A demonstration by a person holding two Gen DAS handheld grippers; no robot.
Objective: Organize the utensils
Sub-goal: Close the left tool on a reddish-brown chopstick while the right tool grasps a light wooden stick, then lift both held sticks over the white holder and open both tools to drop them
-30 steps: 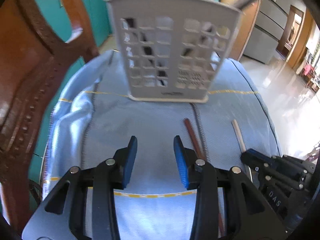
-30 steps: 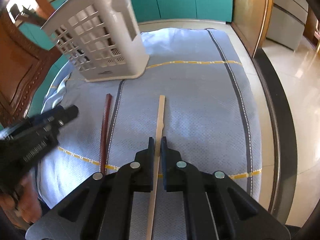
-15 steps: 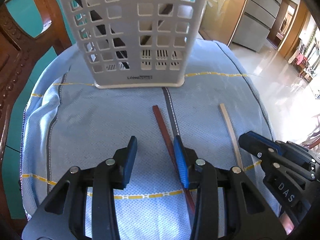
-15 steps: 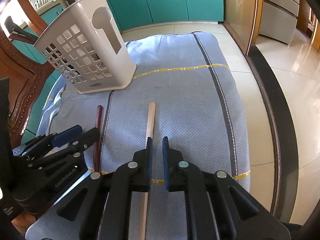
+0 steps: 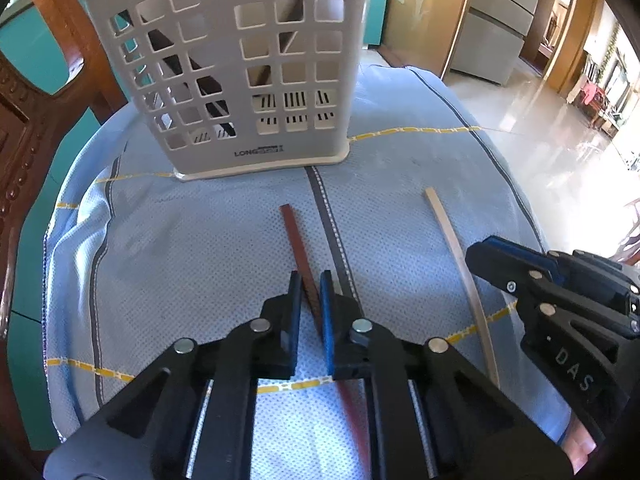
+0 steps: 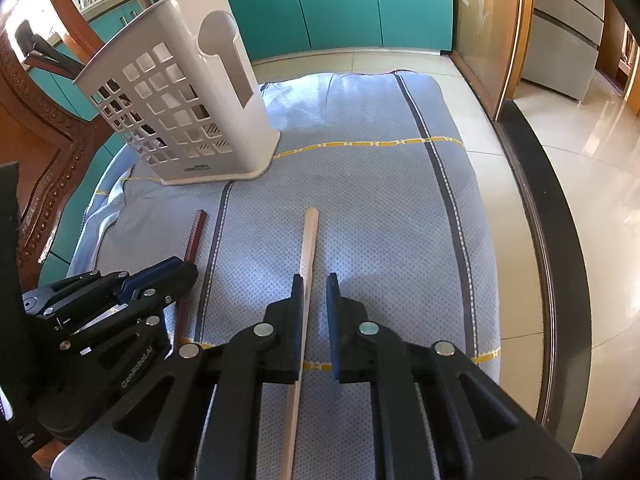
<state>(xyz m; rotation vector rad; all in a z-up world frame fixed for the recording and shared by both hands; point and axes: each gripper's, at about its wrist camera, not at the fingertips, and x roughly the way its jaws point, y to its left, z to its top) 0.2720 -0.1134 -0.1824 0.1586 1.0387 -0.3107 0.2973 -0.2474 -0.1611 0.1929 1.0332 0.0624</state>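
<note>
A white slotted utensil basket (image 5: 244, 76) stands upright at the far side of the blue cloth (image 5: 180, 248); it also shows in the right wrist view (image 6: 188, 112), with dark utensils inside. My left gripper (image 5: 310, 294) is shut on a dark red chopstick (image 5: 294, 236) that lies on the cloth. My right gripper (image 6: 311, 292) is slightly open around a pale wooden chopstick (image 6: 309, 240), which touches the left finger only. The pale chopstick (image 5: 452, 240) and right gripper (image 5: 552, 292) show at the right of the left wrist view.
A carved wooden chair (image 5: 24, 128) stands at the left behind the cloth. Teal cabinets (image 6: 340, 4) line the back. The table's dark edge (image 6: 540, 216) runs along the right, with tiled floor (image 6: 592, 168) beyond.
My left gripper moved right over the red chopstick and closed on it. My right gripper's jaws opened a little around the pale chopstick.
</note>
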